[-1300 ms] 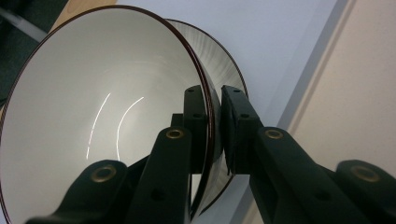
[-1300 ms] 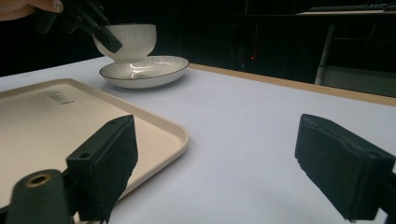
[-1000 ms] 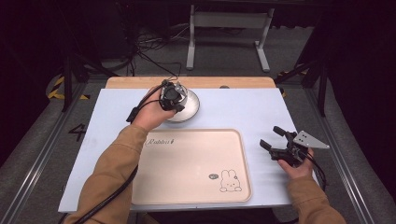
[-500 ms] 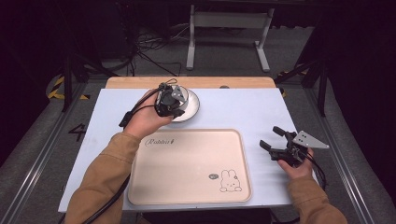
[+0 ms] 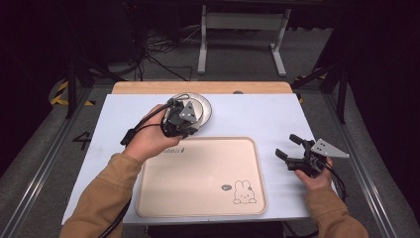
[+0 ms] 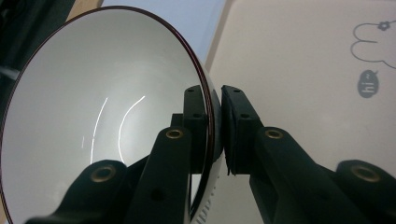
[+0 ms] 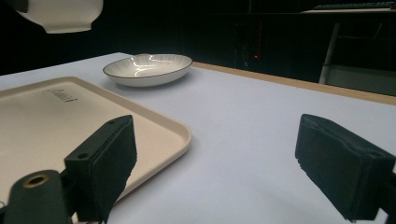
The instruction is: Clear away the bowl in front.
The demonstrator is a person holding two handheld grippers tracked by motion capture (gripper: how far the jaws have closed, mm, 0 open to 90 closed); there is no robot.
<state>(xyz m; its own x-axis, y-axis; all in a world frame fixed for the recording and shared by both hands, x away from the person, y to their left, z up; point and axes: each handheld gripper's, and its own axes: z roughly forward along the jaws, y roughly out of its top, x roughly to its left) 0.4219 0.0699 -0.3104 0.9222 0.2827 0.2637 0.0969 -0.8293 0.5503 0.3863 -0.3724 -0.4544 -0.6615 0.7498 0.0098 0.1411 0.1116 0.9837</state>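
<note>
A white bowl (image 6: 93,121) with a dark rim is clamped by the left gripper (image 6: 214,126): in the left gripper view one jaw is seen inside the bowl and the other outside, pressed together on its wall. The bowl is held in the air, above the far left corner of the beige tray (image 5: 198,198); in the right gripper view its underside (image 7: 58,14) is seen high at the top left. In the high view the bowl itself is mostly hidden under the left gripper (image 5: 181,119) and the hand, so its exact tilt is probably not to be judged there. A shallow ribbed plate (image 7: 148,67) is left on the white table (image 5: 257,114), just behind the tray. The right gripper (image 5: 292,148) is held at the right of the tray, its jaws wide apart, with nothing between them.
</note>
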